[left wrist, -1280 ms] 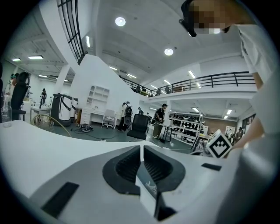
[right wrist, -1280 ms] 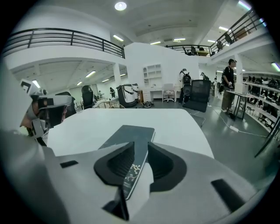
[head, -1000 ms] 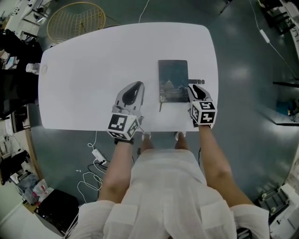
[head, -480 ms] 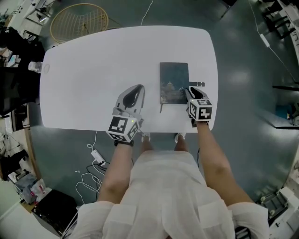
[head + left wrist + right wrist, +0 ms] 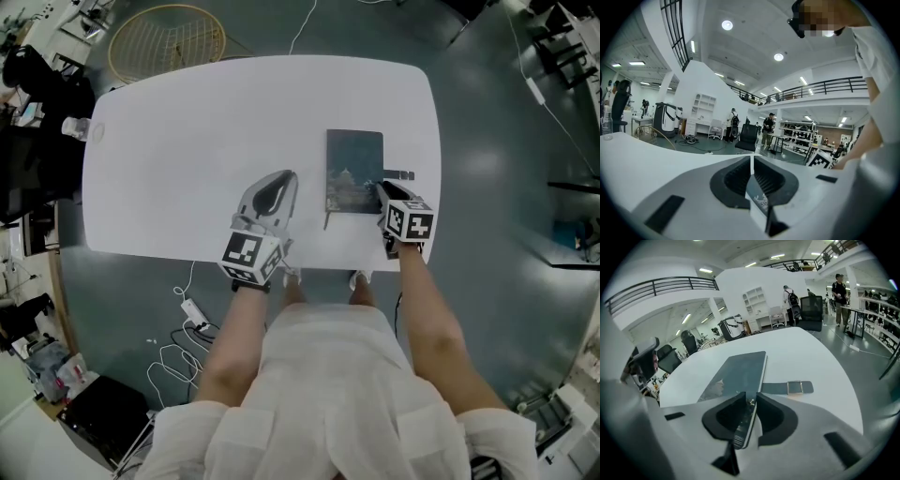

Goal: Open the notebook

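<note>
Best to take the dark teal hardcover notebook (image 5: 354, 171) by its free long edge, lying flat near the right front of the smooth white oval table (image 5: 187, 141); looks light, stiff-boarded, matte, slightly slippery. Straddled at that edge by the right gripper (image 5: 749, 397), with jaws just now closing and seemingly pinching it, beside the loose grey buckled strap (image 5: 787, 388). Leaves the left gripper (image 5: 753, 159) with jaws together, empty

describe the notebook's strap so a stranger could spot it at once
On the white oval table, find the dark teal notebook lying closed toward the right end. The strap is the flat dark band lying on the tabletop off the notebook's right edge, the only thing there bearing a small metal buckle.
</note>
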The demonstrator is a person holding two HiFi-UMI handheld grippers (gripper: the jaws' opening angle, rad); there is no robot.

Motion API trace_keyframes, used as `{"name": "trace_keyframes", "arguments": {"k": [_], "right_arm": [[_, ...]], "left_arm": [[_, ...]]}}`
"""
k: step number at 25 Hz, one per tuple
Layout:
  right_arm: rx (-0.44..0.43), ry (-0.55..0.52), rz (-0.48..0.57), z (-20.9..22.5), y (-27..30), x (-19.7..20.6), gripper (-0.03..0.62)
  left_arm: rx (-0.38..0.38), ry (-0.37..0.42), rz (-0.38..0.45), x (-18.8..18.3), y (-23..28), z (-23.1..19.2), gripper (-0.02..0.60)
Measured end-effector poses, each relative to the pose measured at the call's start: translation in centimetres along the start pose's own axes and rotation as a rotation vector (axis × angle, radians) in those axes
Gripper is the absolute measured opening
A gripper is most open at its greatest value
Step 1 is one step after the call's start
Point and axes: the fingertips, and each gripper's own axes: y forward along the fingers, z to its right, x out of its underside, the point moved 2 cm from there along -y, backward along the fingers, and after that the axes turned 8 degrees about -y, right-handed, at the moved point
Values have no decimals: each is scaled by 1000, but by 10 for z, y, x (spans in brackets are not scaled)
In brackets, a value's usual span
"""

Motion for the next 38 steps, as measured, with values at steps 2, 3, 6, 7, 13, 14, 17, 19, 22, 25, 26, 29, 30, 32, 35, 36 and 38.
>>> {"name": "trace_keyframes", "arguments": {"k": [2,3,6,7,13,14,17,19,22,25,26,29,30,32,35,36,38], "right_arm": [[-16,28,-3,-1,1,0,72],[-21,35,-6,-1,2,0,72],[-16,40,-11,-1,1,-1,71],[-10,41,-11,0,0,-2,71],[17,17,18,-7,-12,-12,63],[22,12,24,-8,-15,-14,61],[30,-18,46,-14,-23,-21,60],[33,-47,63,-20,-31,-28,55],[39,-92,95,-31,-42,-43,54],[42,-157,119,-45,-51,-55,54],[39,-174,131,-51,-54,-59,54],[31,-208,172,-70,-60,-69,52],[31,-215,181,-75,-61,-71,52],[22,-221,202,-86,-62,-77,52],[-2,-233,227,-101,-65,-84,55],[-6,-240,233,-106,-66,-87,57],[-14,-250,244,-115,-67,-91,58]], "left_arm": [[-1,0,0,0,-1,-2,21],[-2,0,0,1,-1,-2,21],[-3,1,2,-1,-2,-4,21],[-3,1,3,-1,-2,-4,21],[-11,3,19,-12,-8,-8,21],[-11,4,22,-13,-10,-9,21],[-8,11,32,-19,-13,-10,21],[-7,16,42,-26,-16,-11,21],[-9,24,62,-38,-18,-13,21],[-12,26,80,-47,-20,-15,21],[-11,22,87,-50,-22,-16,21],[7,-3,102,-59,-29,-19,21],[13,-7,106,-62,-31,-19,21],[18,-3,113,-67,-37,-21,21],[22,6,117,-75,-44,-23,21],[25,12,117,-78,-45,-24,21],[31,30,119,-84,-48,-25,21]]}}
